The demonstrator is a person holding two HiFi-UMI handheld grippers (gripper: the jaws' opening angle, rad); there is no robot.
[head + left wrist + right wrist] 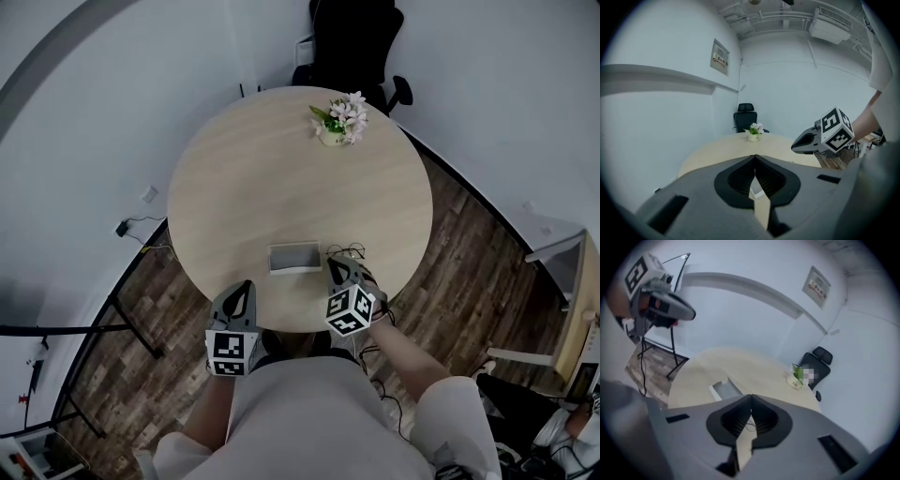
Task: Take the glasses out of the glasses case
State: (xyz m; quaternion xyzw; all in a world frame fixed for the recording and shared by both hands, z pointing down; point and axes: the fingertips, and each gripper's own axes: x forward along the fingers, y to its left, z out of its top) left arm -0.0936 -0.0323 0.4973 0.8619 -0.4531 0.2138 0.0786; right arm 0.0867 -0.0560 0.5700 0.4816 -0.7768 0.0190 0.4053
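Note:
A grey glasses case (294,258) with a pale rim lies near the front edge of the round wooden table (281,178); it shows too in the right gripper view (723,390). Thin black glasses (347,251) lie on the table just right of the case. My right gripper (335,264) hovers over the table edge beside the glasses, jaws shut with nothing between them (751,396). My left gripper (247,285) is at the table's front edge, left of the case, its jaws (755,157) shut and empty. Each gripper view shows the other gripper raised in the air.
A small pot of flowers (339,122) stands at the table's far side, with a black office chair (356,42) behind it. Cables run over the wooden floor (141,246) at the left, by a black stand (112,328). A white desk (562,253) is at the right.

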